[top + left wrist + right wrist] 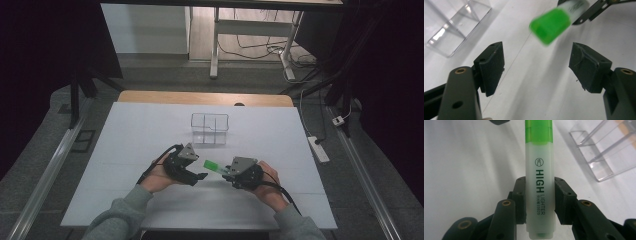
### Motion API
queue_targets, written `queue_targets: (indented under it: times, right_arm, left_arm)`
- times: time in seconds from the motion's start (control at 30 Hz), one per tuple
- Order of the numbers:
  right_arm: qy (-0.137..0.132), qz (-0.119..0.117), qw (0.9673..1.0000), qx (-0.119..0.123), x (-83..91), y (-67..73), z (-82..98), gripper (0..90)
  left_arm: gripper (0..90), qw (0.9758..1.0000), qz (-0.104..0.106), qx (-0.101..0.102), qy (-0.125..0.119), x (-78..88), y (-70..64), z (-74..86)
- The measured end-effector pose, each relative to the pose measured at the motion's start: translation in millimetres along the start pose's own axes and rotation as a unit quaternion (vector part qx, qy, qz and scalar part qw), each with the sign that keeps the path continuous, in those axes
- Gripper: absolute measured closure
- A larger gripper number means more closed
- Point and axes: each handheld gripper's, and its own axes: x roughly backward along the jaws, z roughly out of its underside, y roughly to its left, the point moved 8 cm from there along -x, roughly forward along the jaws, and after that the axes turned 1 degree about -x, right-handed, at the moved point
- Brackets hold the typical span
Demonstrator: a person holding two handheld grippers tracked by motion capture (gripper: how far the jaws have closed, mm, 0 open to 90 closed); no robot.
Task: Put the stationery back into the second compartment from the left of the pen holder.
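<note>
A highlighter (540, 187) with a pale body and a green cap (538, 131) sticks out from my right gripper (540, 195), whose jaws are shut on its body. From above, the highlighter (214, 166) points left toward my left gripper (201, 176). My left gripper (536, 65) stands open, jaws wide apart, nothing between them. The green cap (550, 26) hovers blurred just beyond its fingertips. A clear divided box (209, 128) stands on the white table (130, 145) behind both grippers.
The clear box (456, 27) lies at the upper left of the left gripper view and as the box (609, 152) at the upper right of the right gripper view. Beyond the table's far wooden edge (205, 98) are desk legs and cables on the floor.
</note>
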Motion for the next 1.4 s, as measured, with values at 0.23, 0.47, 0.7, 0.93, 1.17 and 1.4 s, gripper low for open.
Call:
queue_targets:
  times: [0.23, 0.47, 0.7, 0.93, 1.17, 1.4]
  right_arm:
    - [-0.03, 0.0, 0.9986, -0.044, 2.9, -7.0, -1.3, 65.4]
    - [-0.067, -0.011, 0.994, -0.086, 7.4, -10.4, -6.6, 65.4]
    - [-0.065, -0.006, 0.9935, -0.093, 4.5, -10.3, -5.0, 65.4]
    - [-0.065, -0.005, 0.9934, -0.094, 2.0, -8.8, -5.2, 65.4]
    - [-0.067, -0.004, 0.994, -0.086, -1.6, -4.5, -8.1, 65.4]
    - [-0.075, -0.005, 0.9941, -0.078, -5.1, 0.5, -11.2, 65.4]
  left_arm:
    - [26.8, 0.9992, -0.006, 0.032, -0.022, 3.1, 4.9, 0.9]
    - [26.4, 0.9973, -0.014, 0.054, -0.049, 6.2, 8.1, -3.2]
    - [27.0, 0.9934, -0.003, 0.08, -0.082, 10.3, 8.9, -9.4]
    - [28.4, 0.9901, 0.013, 0.096, -0.101, 8.4, 6.0, -15.2]
    - [32.1, 0.9869, 0.03, 0.108, -0.115, 2.5, 1.0, -22.5]
    - [43.2, 0.9838, 0.052, 0.122, -0.121, -6.3, -2.0, -27.1]
